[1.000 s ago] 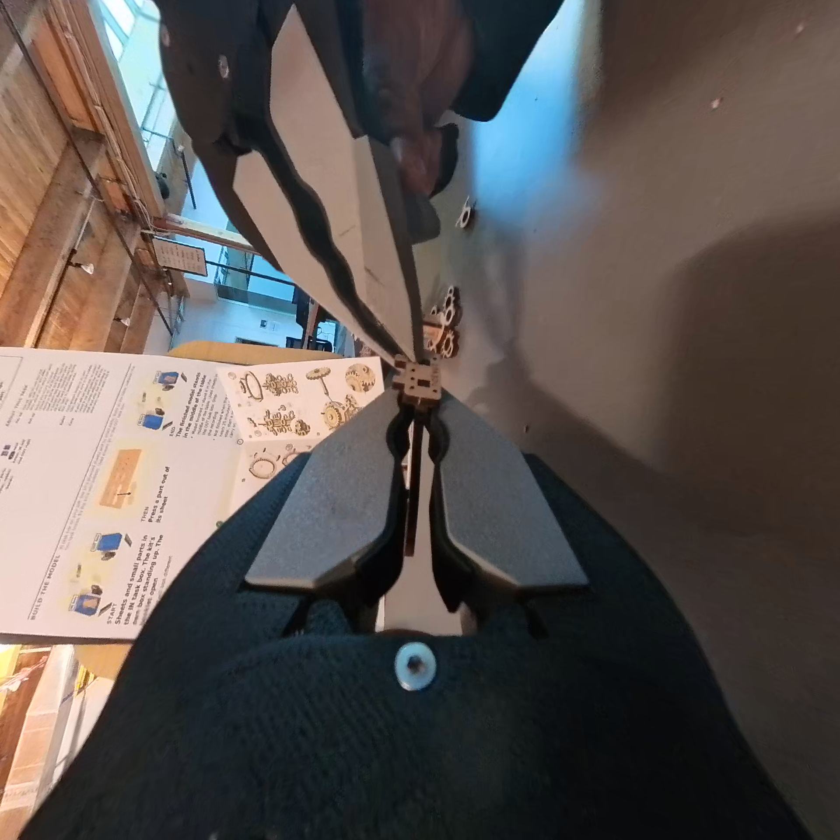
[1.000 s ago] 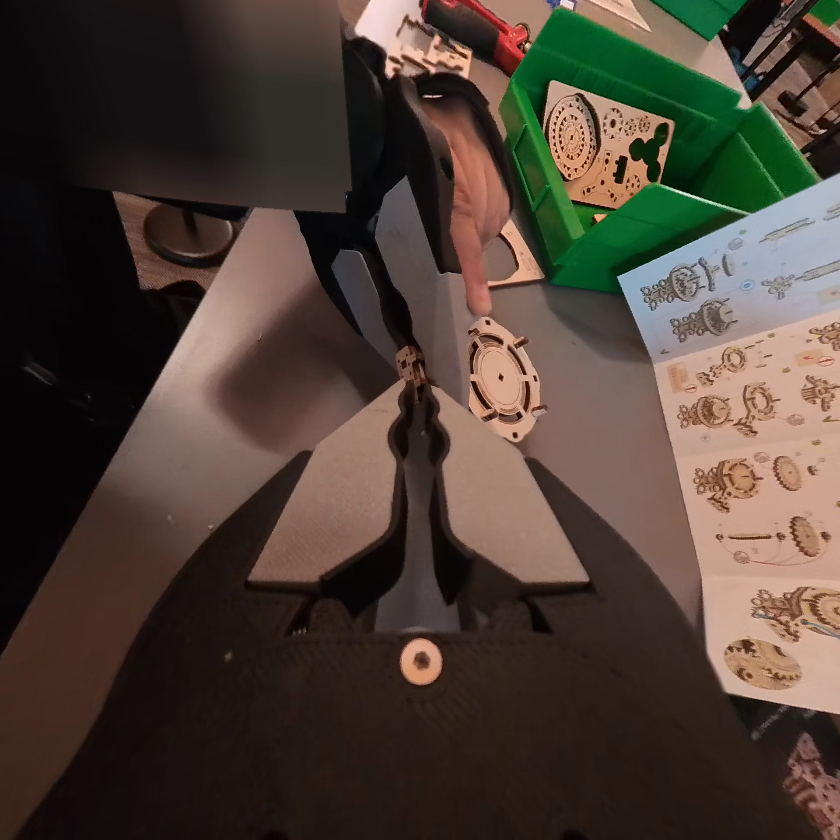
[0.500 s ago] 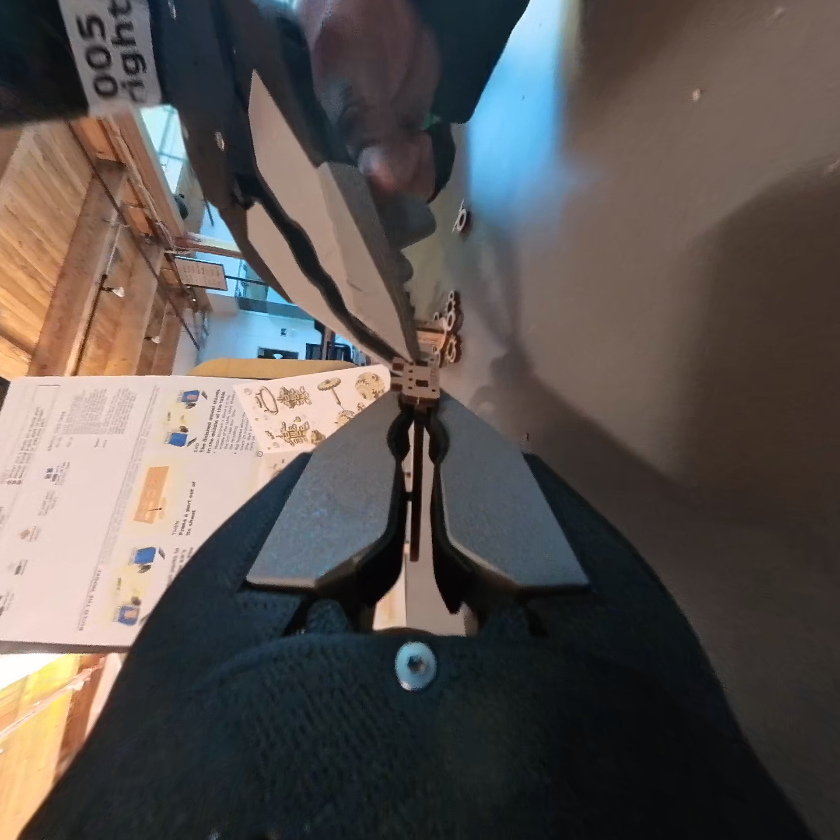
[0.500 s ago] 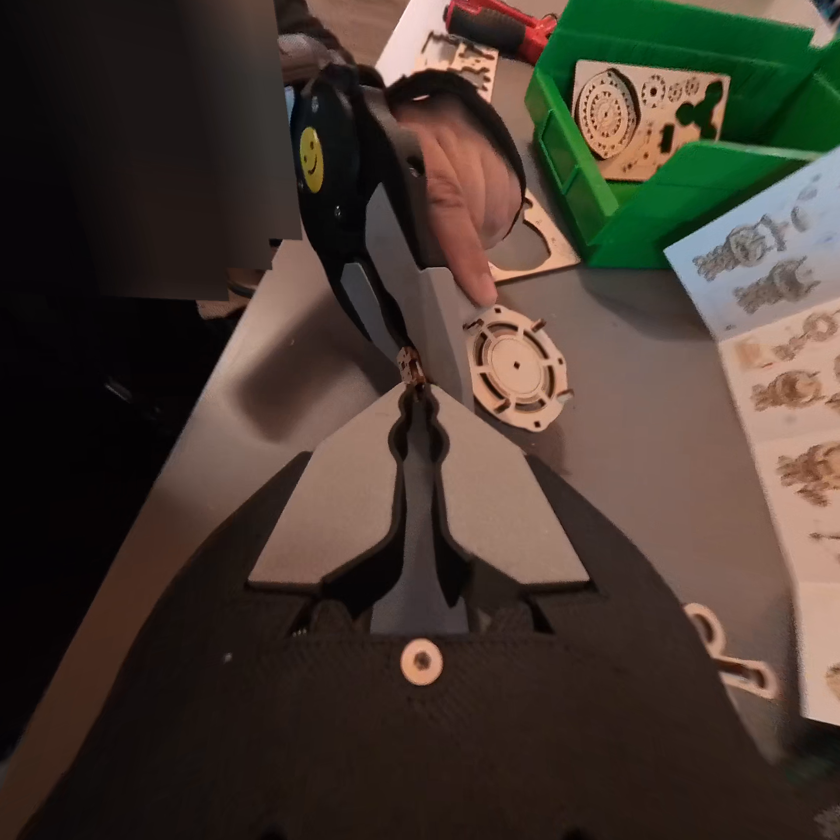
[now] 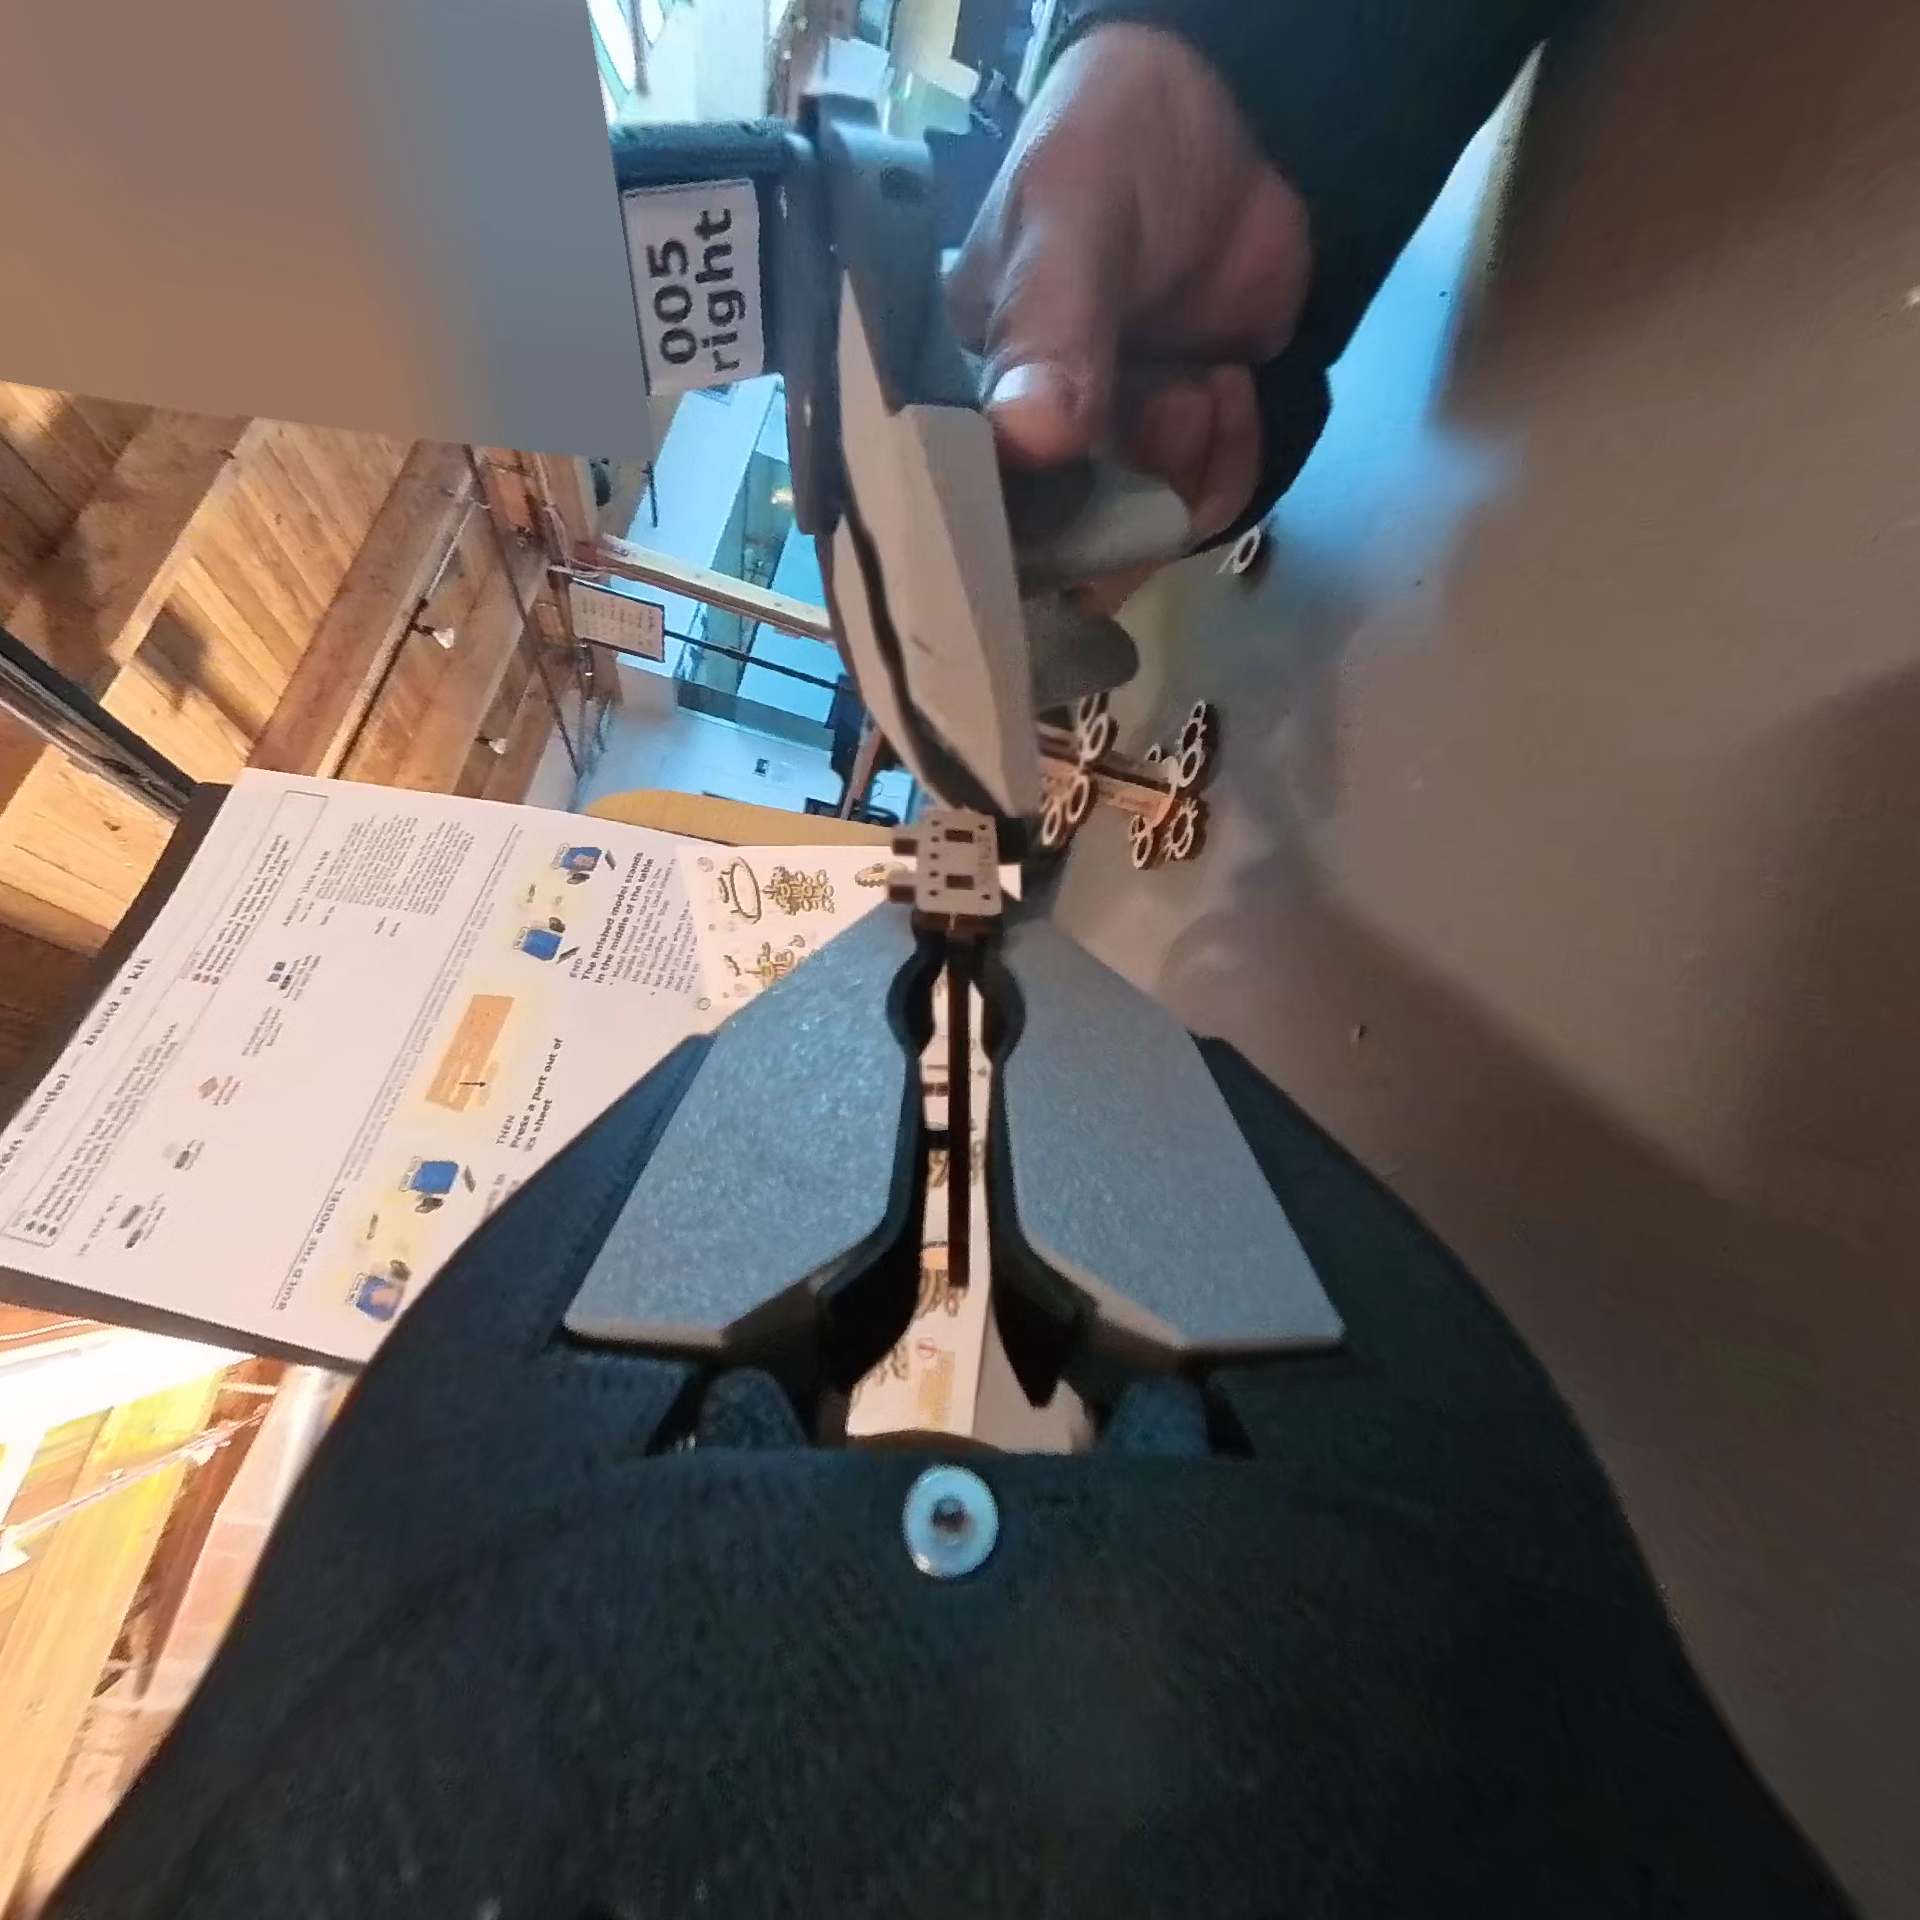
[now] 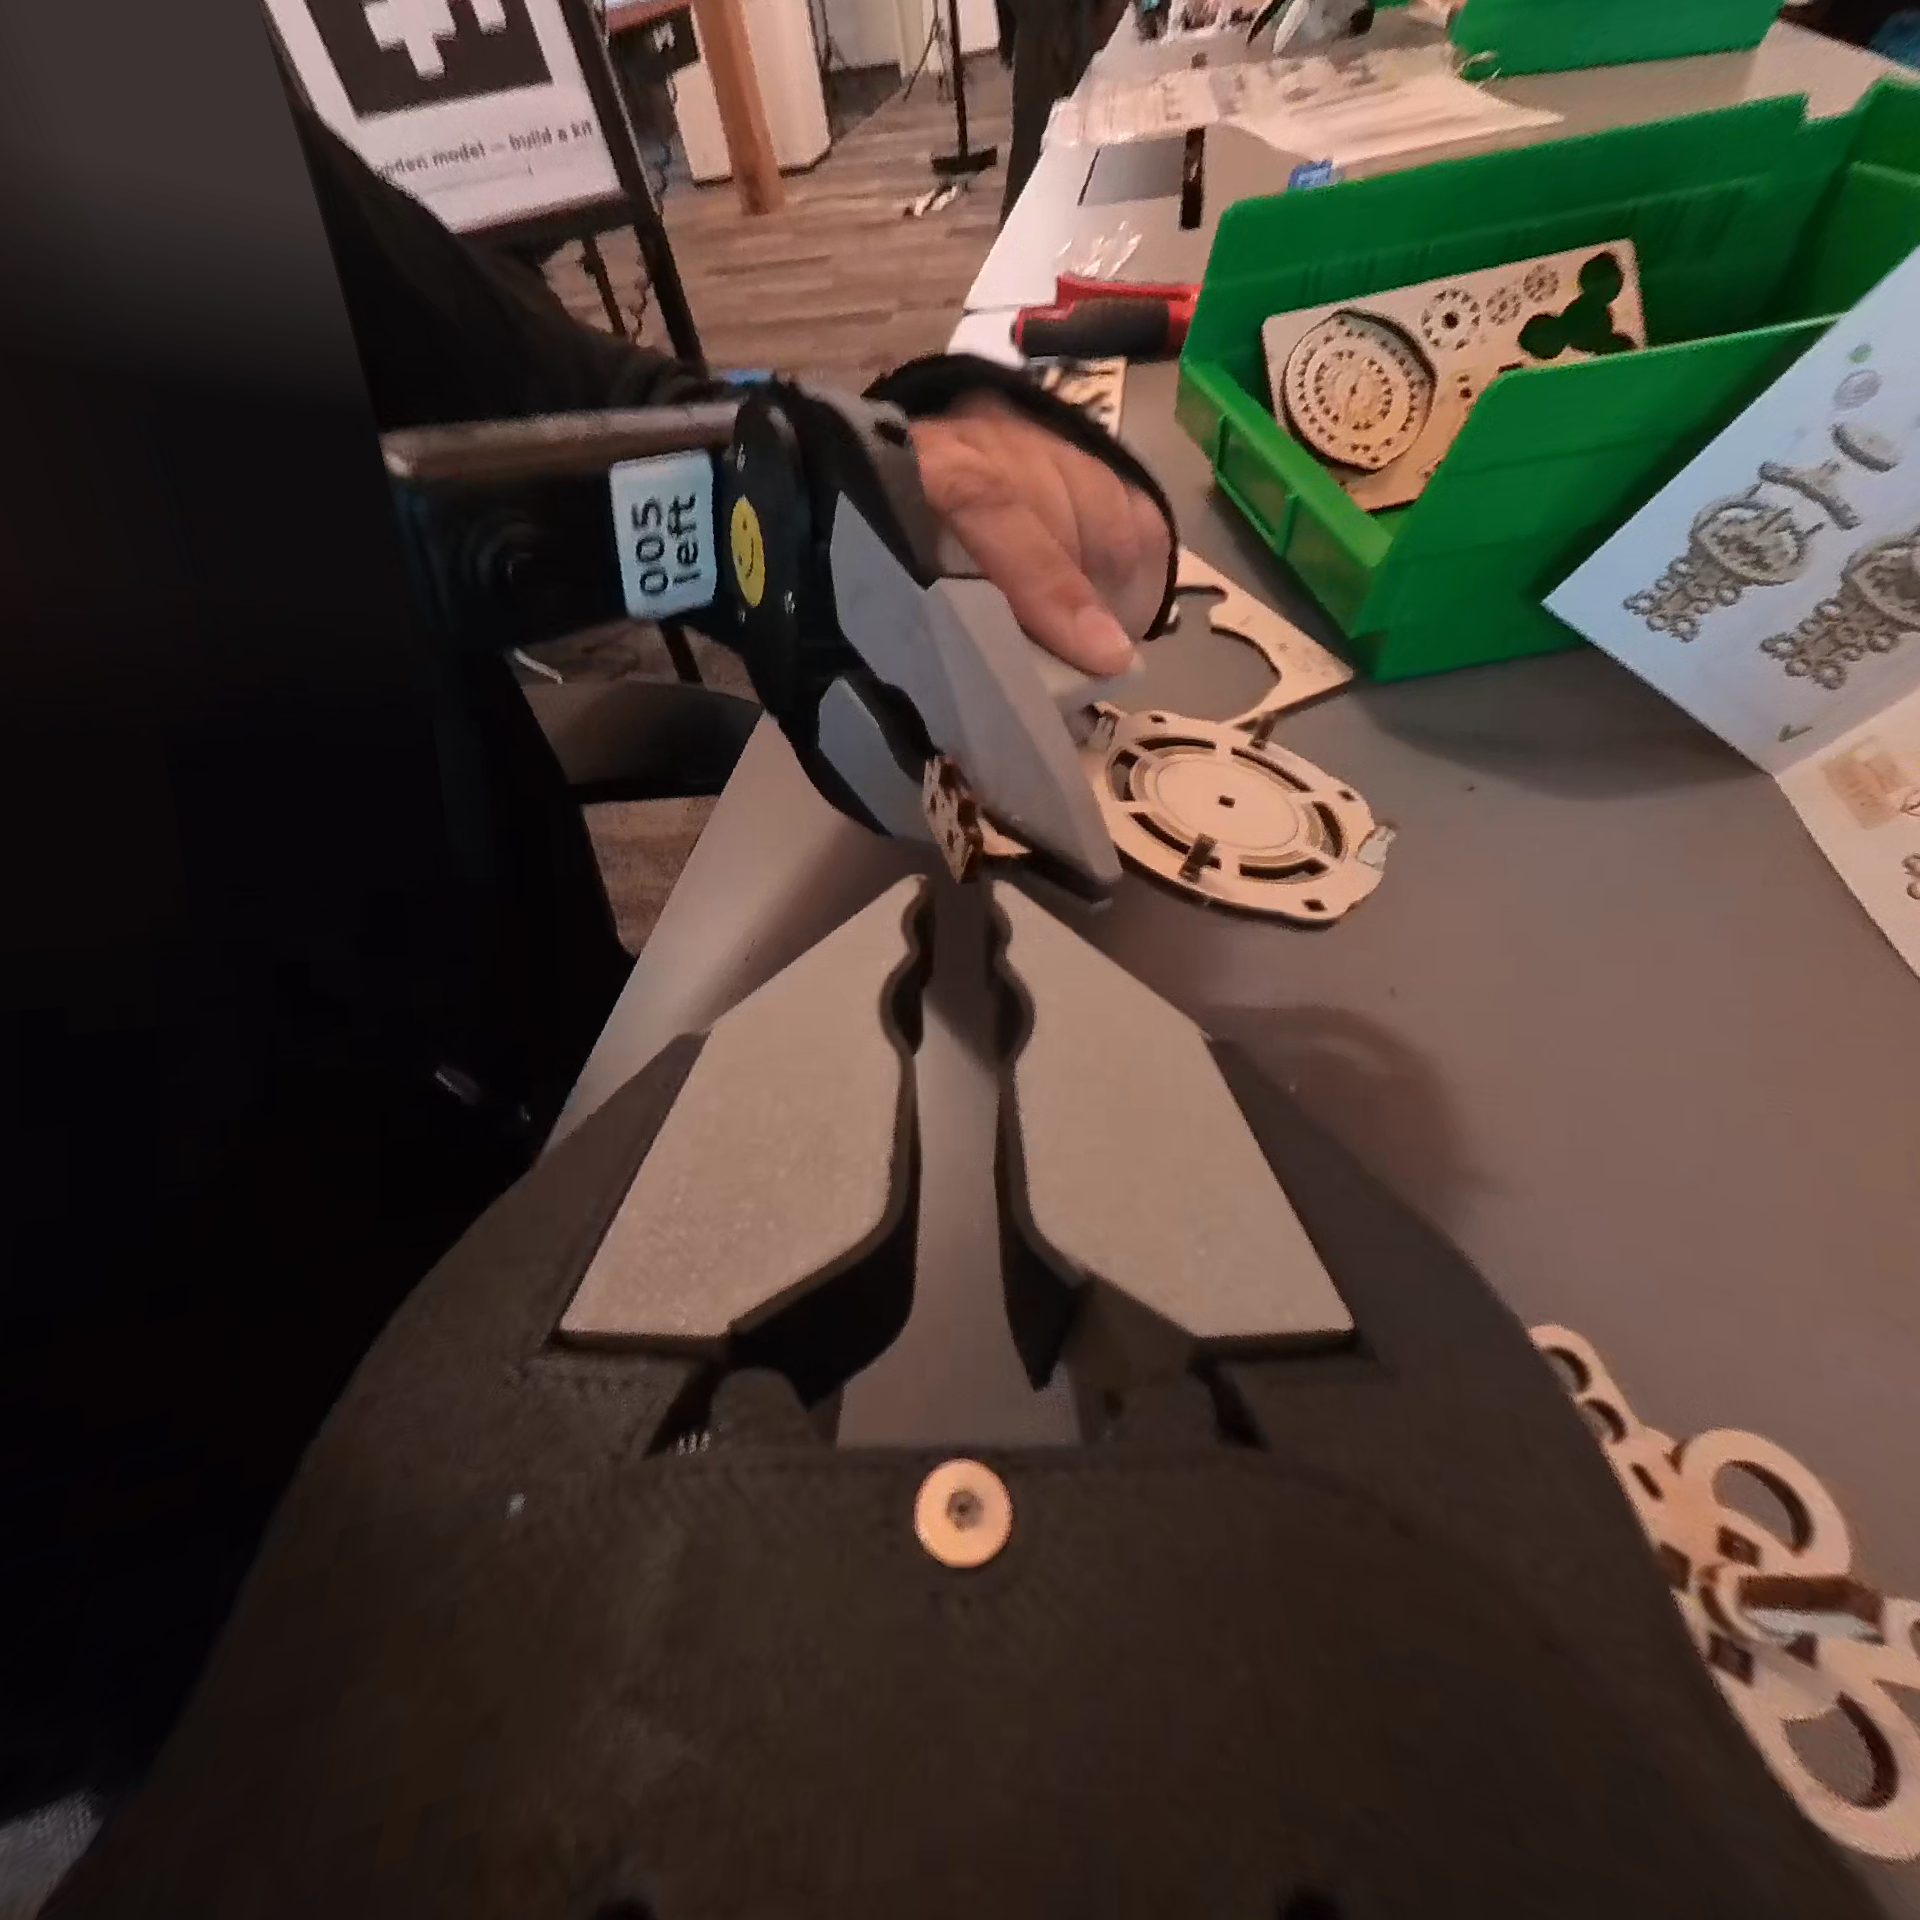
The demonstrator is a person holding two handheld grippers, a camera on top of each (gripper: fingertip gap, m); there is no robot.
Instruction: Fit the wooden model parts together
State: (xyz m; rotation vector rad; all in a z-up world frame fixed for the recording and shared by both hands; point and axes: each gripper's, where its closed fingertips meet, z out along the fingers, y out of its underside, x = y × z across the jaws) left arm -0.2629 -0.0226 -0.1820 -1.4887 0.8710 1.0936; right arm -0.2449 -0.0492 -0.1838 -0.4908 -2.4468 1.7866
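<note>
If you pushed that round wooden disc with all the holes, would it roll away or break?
The round wooden disc lies flat on the grey table, so it would probably slide, not roll. It looks thin with slots and small tabs, so probably light, and those might snap.

Grey table (image 6: 1558, 1039) bears round wooden disc (image 6: 1236, 821), green bin (image 6: 1455, 561), instruction sheet (image 6: 1766, 582).
</note>
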